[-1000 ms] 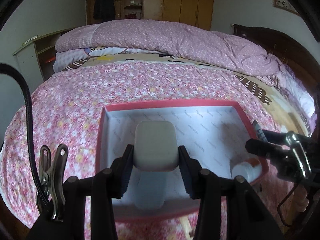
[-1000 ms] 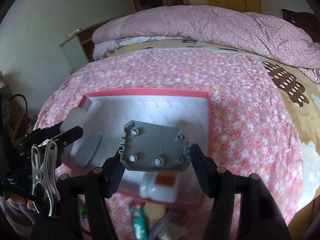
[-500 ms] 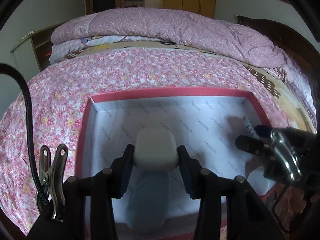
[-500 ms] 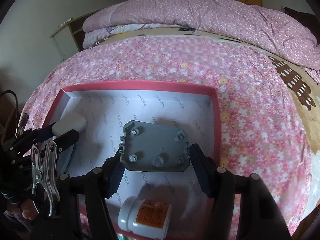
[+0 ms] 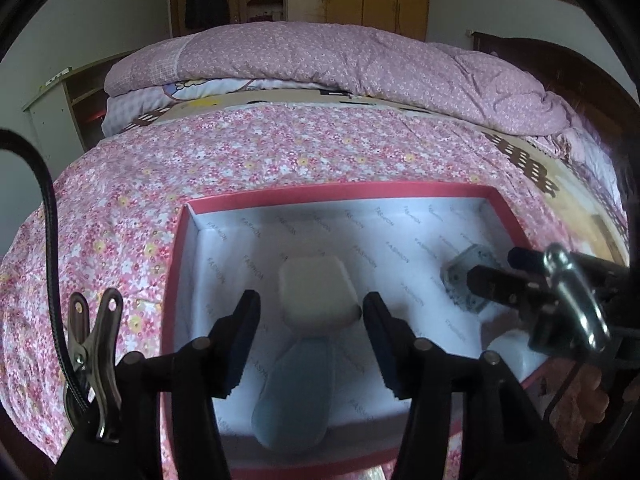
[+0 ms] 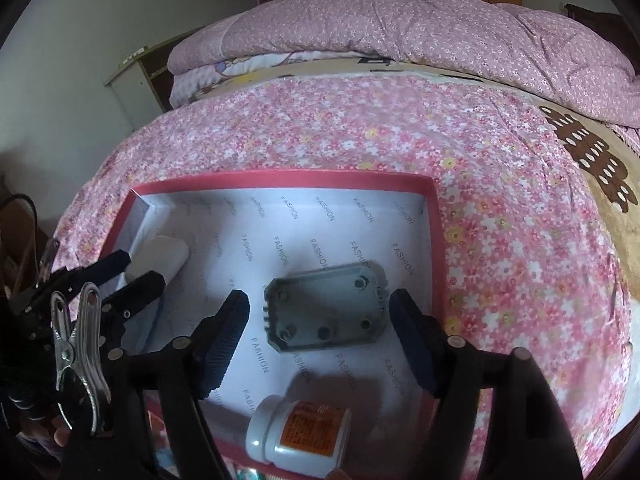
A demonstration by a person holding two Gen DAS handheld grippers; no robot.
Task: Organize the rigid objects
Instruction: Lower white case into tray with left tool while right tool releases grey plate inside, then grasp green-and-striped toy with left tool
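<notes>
A red box [image 5: 340, 194] lined with white "FASHION" paper lies on the flowered bed; it also shows in the right wrist view [image 6: 280, 178]. My left gripper [image 5: 310, 320] is open, its jaws on either side of a white-topped pale blue bottle [image 5: 316, 294] lying in the box; the bottle also shows in the right wrist view [image 6: 160, 254]. My right gripper [image 6: 320, 324] is open, with a grey plastic plate [image 6: 328, 310] lying on the box floor between its jaws. The plate also shows in the left wrist view [image 5: 464, 270].
A white pill bottle with an orange label [image 6: 300, 432] lies in the box near its front edge. A folded pink quilt [image 5: 340, 64] lies at the far end of the bed. A bedside cabinet [image 5: 60, 116] stands at the left.
Both grippers have opened. The white-topped bottle and the grey plate, held a second ago, now rest inside the box. Both grippers moved forward over the box.
</notes>
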